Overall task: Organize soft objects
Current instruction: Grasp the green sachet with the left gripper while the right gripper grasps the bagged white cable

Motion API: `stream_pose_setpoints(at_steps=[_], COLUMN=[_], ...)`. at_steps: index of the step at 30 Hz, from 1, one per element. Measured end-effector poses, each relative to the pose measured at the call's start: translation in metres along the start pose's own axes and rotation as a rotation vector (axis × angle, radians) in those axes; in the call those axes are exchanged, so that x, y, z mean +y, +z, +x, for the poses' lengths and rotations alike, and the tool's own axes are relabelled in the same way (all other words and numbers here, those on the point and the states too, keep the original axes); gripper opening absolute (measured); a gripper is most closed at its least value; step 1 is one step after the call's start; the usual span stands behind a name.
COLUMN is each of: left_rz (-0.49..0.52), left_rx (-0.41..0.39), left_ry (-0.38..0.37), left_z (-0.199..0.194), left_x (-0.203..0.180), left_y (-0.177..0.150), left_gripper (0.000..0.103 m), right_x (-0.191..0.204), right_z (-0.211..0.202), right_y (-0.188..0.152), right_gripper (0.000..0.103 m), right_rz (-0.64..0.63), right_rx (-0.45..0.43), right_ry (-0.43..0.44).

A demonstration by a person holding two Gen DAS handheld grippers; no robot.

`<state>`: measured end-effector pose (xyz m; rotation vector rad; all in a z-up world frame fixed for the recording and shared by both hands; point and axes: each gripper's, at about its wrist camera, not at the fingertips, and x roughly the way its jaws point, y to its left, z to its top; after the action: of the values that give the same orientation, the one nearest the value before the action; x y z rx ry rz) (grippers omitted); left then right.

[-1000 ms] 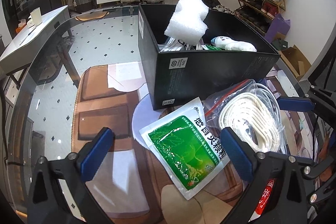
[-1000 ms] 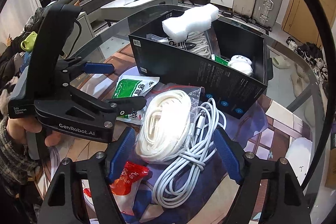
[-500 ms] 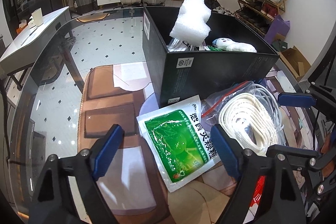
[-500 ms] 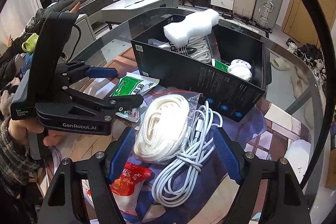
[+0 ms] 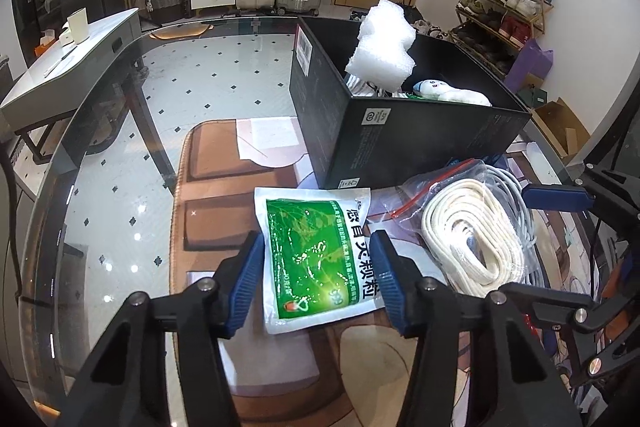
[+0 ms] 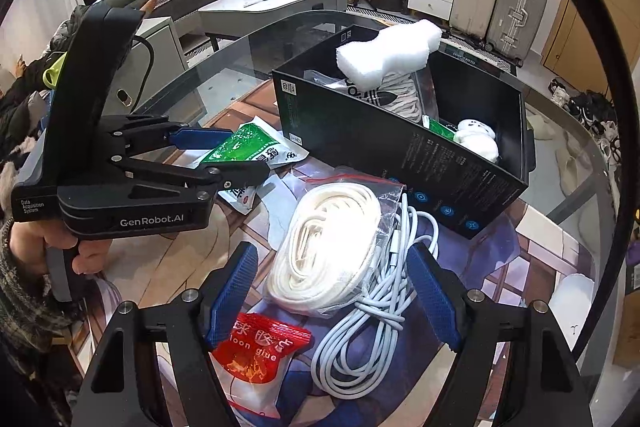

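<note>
A green and white packet (image 5: 316, 255) lies flat on the table mat in front of the black box (image 5: 420, 143). My left gripper (image 5: 318, 275) is open, its blue pads on either side of the packet's near half; it also shows in the right wrist view (image 6: 224, 155). My right gripper (image 6: 332, 291) is open above a bagged white cord coil (image 6: 324, 251) and a loose white cable (image 6: 368, 331). The box (image 6: 384, 147) holds white foam (image 6: 388, 59), white cloth and a small white plush (image 6: 480, 139).
A red packet (image 6: 256, 351) lies by my right gripper's left finger. The round glass table's edge (image 5: 60, 187) curves at the left. The picture mat (image 5: 208, 187) covers the table under the objects. A white side table, drawers and suitcases stand behind.
My left gripper has moved forward and down over the green packet, and its jaws have narrowed around it. My right gripper has stayed open over the cord coil.
</note>
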<state>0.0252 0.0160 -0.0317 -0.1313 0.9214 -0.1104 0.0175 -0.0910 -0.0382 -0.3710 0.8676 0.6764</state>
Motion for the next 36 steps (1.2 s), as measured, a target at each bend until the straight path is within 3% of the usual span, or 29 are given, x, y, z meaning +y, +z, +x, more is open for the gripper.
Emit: stream_pose_setpoints(at_steps=[8,12,17,26,36], left_rz=[0.011,0.017,0.018,0.014,0.014], left_rx=[-0.010,-0.012,-0.006,-0.003,-0.006], left_ry=[0.017,0.014,0.007,0.016,0.013], left_z=[-0.001,-0.001,-0.004,-0.009,-0.009], left_x=[-0.005,-0.006,-0.002,0.006,0.008], left_y=[-0.002,-0.004,-0.004,-0.007,-0.008], left_gripper=[0.047,0.047,0.046,0.046,0.045], right_x=[0.010,0.020,0.029,0.018,0.018], right_z=[0.003,0.006,0.010,0.004,0.024], right_y=[0.001,0.005,0.007,0.013,0.017], right_gripper=[0.079,0.072,0.070,0.069,0.069], right_rz=[-0.024,-0.058,-0.095,-0.022,-0.041], right_rx=[0.027,0.038,0.054,0.039,0.087], right_ry=[-0.023,-0.045,-0.073,0.068,0.023])
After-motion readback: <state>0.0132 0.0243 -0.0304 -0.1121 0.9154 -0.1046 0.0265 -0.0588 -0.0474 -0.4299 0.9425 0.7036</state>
